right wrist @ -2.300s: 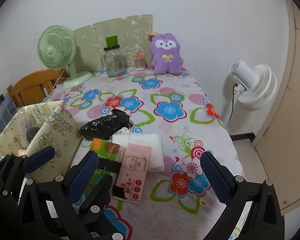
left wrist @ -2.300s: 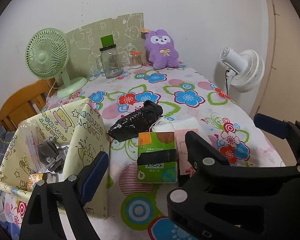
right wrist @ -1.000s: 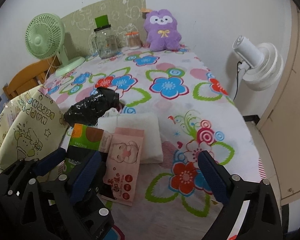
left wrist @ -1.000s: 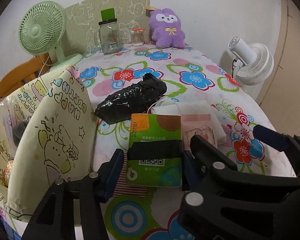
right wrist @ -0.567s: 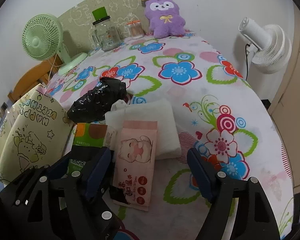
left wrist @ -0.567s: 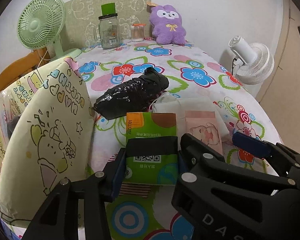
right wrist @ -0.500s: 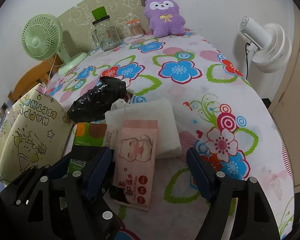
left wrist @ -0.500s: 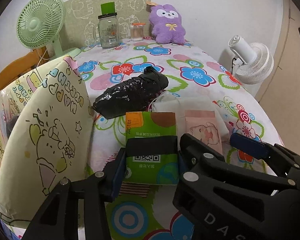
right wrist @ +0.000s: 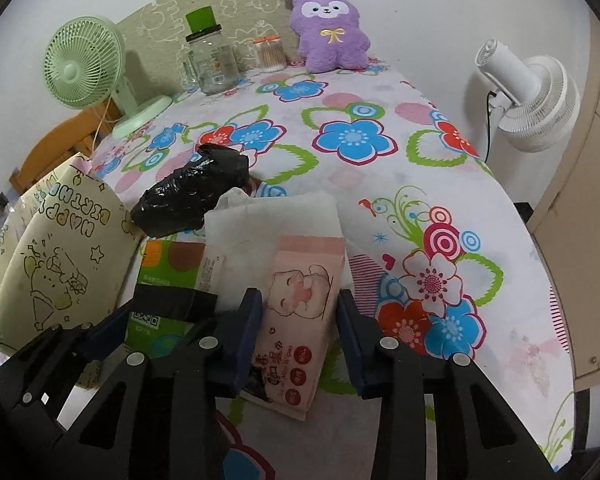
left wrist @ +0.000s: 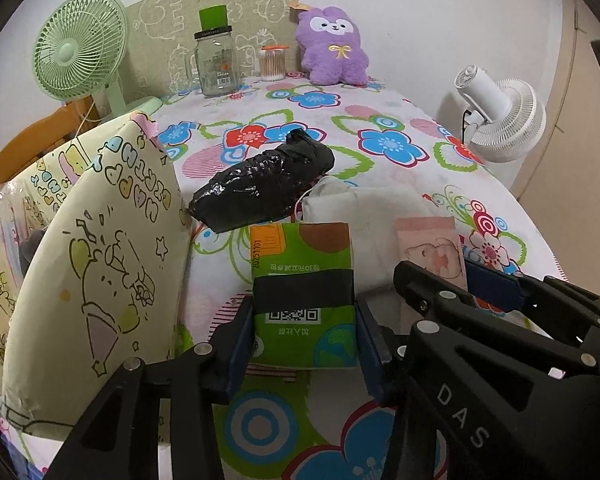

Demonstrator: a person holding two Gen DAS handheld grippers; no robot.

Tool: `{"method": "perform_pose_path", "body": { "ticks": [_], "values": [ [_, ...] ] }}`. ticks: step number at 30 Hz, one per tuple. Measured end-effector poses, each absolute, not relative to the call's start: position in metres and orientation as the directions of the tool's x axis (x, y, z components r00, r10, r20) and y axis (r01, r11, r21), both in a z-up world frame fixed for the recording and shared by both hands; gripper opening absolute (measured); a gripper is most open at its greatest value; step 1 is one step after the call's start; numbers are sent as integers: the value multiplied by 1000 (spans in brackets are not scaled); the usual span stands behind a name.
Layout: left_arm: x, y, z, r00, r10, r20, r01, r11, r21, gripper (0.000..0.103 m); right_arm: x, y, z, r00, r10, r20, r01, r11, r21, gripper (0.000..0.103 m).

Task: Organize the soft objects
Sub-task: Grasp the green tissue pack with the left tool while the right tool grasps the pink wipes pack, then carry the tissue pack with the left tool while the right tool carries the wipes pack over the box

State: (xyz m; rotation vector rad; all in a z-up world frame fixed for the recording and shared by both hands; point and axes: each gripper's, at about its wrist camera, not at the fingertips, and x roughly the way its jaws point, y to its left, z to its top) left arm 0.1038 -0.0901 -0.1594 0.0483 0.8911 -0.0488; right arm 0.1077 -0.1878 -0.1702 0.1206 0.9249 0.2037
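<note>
A green tissue pack (left wrist: 304,292) lies on the flowered tablecloth; my left gripper (left wrist: 302,338) has closed its blue pads onto its two sides. A pink wipes pack (right wrist: 300,312) lies beside it on a white cloth (right wrist: 276,216); my right gripper (right wrist: 302,334) brackets it, the left pad touching and the right pad a small gap off. A black plastic bundle (left wrist: 264,188) lies behind them. The green pack also shows in the right wrist view (right wrist: 168,264). A yellow birthday gift bag (left wrist: 96,264) stands open at the left.
At the table's far end stand a green fan (left wrist: 80,56), a glass jar (left wrist: 214,64), a cotton-swab jar (left wrist: 274,62) and a purple plush (left wrist: 334,48). A white fan (left wrist: 500,116) stands past the right edge. A wooden chair (right wrist: 60,148) is at the left.
Both grippers moved forward and down over the packs and narrowed. The left pads closed onto the green pack; the right pads came in around the pink pack.
</note>
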Motion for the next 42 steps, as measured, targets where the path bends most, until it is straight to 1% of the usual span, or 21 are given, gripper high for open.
{"method": "perform_pose_path", "body": {
  "ticks": [3,5,7,8,9,14,24,34,42],
  "values": [
    [100,-92,-157,631,-27,-776,68,997,21,47,105,-188,-169,588,223,-778,-118,975,190,39],
    [98,-92,-155,634,-32,-772,73,997,18,46,102,-189,-166,593,220,-774,-116,975,189,35],
    [96,-93,-153,640,-36,-767,77,997,18,46,99,-189,-163,600,219,-770,-116,976,187,35],
    [95,-94,-151,644,-38,-764,79,997,16,46,98,-190,-162,603,218,-767,-116,976,186,28],
    [94,-94,-150,646,-39,-762,80,997,17,46,97,-190,-160,607,219,-764,-118,975,187,25],
    [90,-95,-149,650,-31,-759,77,997,25,46,92,-191,-156,612,227,-758,-120,973,195,24],
    [87,-96,-151,647,-31,-762,81,996,29,46,90,-190,-160,601,244,-761,-128,969,209,25],
    [84,-95,-142,655,-43,-754,87,996,19,45,88,-190,-152,616,236,-751,-124,971,203,15],
    [74,-96,-125,681,-44,-731,96,995,31,45,79,-190,-134,646,189,-740,-107,982,157,13]
  ]
}}
